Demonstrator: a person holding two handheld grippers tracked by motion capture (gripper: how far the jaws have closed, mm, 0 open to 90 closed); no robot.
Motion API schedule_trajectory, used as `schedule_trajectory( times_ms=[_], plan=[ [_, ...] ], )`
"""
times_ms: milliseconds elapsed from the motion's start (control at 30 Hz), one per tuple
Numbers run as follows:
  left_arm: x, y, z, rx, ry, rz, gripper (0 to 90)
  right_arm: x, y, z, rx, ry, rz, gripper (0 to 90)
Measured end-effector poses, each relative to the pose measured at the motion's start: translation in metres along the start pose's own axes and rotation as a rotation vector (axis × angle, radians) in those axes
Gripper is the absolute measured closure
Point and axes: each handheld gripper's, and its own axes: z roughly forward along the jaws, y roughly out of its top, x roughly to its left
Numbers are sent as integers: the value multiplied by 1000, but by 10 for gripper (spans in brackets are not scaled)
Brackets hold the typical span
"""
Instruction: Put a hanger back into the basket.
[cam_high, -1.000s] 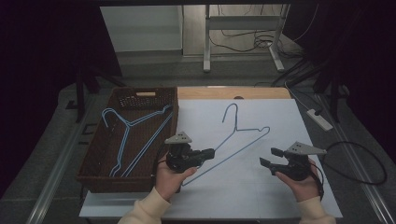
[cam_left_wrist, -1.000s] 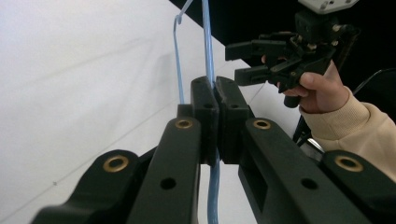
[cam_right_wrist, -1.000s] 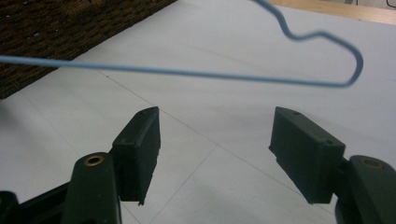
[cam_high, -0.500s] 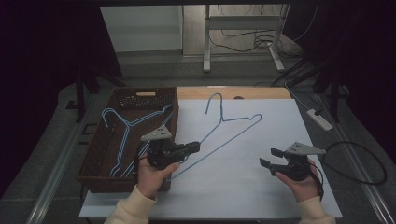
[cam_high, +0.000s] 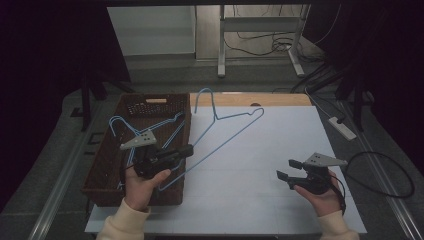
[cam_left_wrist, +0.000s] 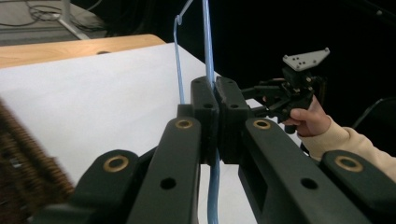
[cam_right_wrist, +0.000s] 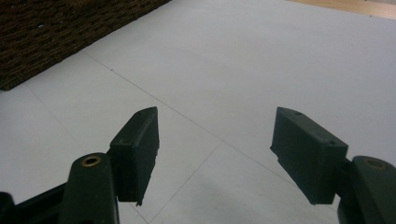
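High view looks down on the white table (cam_high: 260, 165); gripper views skim it closely.

- The table (cam_high: 320, 150) has a white top marked by thin seam lines, with a strip of bare wood (cam_high: 250, 99) along its far edge.
- A dark brown woven basket (cam_high: 107, 172) sits on the table's left side, its right wall at the edge of the white surface.
- Blue wire hangers (cam_high: 122, 125) lie inside the basket.

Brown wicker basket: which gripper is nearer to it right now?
Left. The left gripper, shut on the blue wire hanger, is at the brown wicker basket's right rim; the right gripper is open, far across the white sheet.
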Motion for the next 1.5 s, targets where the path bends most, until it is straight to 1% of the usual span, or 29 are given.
schedule_trajectory(
  times_ms=[33,67,100,300,467,867,933,1000,1100,1267,1500],
  plan=[
    [4,0,-5,-10,8,-8,873,0,0,0,0,0,0,326],
    [5,0,-7,-12,11,-9,873,0,0,0,1,0,0,326],
    [9,0,-12,-18,24,-11,874,0,0,0,2,1,0,326],
    [21,-2,-28,-30,70,-16,873,1,0,2,14,3,-7,326],
    [28,-2,-38,-41,89,-20,874,1,-1,3,19,1,-8,326],
    [47,1,-77,-113,157,-36,874,1,-1,3,26,-1,-7,326],
    [50,1,-81,-118,175,-37,874,1,-1,3,27,-2,-7,326],
    [54,0,-86,-119,209,-35,874,1,-1,3,28,-3,-6,327],
    [59,-1,-92,-123,232,-43,874,1,-1,3,28,-4,-6,326],
    [69,-4,-102,-136,255,-64,873,0,-1,3,29,-4,-7,327],
    [79,-8,-110,-123,289,-76,874,1,-2,3,28,-5,-8,327]
  ],
)
